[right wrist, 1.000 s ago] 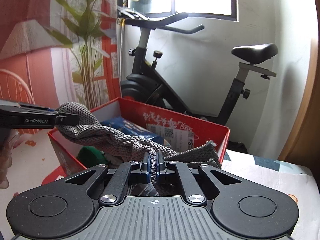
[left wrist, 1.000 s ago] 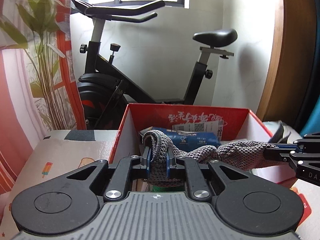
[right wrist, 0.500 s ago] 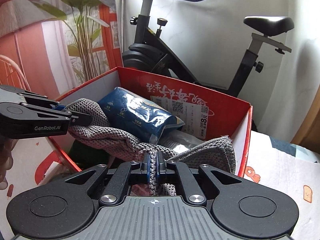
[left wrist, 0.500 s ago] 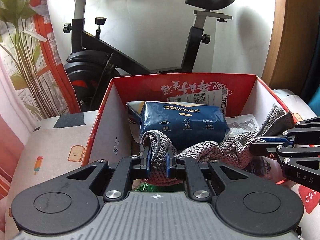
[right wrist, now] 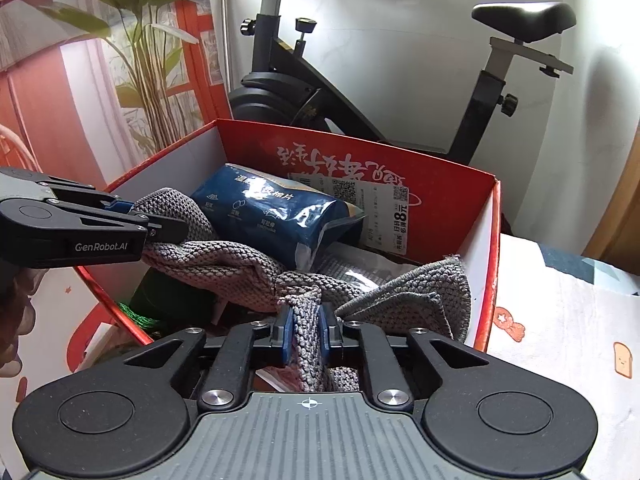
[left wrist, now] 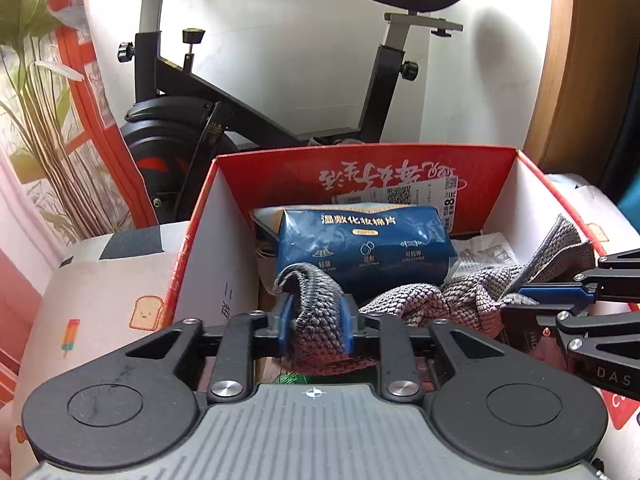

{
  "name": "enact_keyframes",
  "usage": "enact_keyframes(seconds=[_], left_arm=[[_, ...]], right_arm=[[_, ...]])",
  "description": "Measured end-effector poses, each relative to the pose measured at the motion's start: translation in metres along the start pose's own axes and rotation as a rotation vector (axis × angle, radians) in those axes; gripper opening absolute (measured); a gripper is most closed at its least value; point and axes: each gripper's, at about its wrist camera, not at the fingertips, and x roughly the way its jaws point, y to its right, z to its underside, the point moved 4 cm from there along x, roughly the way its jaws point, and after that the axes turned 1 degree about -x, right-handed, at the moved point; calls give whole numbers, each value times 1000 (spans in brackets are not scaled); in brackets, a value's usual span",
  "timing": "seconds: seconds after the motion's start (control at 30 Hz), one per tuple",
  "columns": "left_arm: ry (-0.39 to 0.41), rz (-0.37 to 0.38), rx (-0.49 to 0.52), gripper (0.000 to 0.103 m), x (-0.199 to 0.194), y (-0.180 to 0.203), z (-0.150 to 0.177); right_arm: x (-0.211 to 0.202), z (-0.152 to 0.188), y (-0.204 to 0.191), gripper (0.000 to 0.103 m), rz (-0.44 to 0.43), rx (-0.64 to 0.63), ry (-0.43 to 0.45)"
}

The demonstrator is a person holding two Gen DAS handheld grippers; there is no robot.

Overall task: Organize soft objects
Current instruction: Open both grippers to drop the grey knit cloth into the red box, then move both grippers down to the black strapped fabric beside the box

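Spreading now, my left gripper [left wrist: 316,322] has its blue pads easing apart with one bunched end of the grey knitted cloth [left wrist: 424,300] between them; I cannot tell whether they press it. My right gripper [right wrist: 306,334] does the same at the other end: jaws opening, a fold of the cloth standing between the pads.

From the left wrist view the cloth runs lengthwise from my jaws toward three o'clock, where the right gripper's fingers [left wrist: 560,294] meet it, so its long axis lies across the box. From the right wrist view it stretches away toward ten o'clock, to the left gripper's fingers [right wrist: 160,226]. It is a coarse, chunky weave, grey with a pinkish cast, twisted in the middle, with one flat corner fanned out against the box wall at about two o'clock.

It lies low inside the red cardboard box [left wrist: 360,168], white on the inner side walls, resting against a glossy blue packet [left wrist: 360,248] printed with white characters. Something green [right wrist: 140,316] shows beneath it.

Around the box is a pale sheet [left wrist: 100,308] printed with toast and ice-lolly cartoons. At twelve o'clock stands a black exercise bike [left wrist: 248,92] before a white wall, with a leafy plant [right wrist: 140,40] at eleven.
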Motion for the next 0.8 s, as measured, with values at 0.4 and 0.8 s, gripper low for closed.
enact_keyframes(seconds=[0.4, 0.8], left_arm=[[184, 41, 4, 97, -66, 2, -5], [341, -12, -83, 103, -153, -11, 16]], right_arm=[[-72, -13, -15, 89, 76, -35, 168], [-162, -6, -38, 103, 55, 25, 391]])
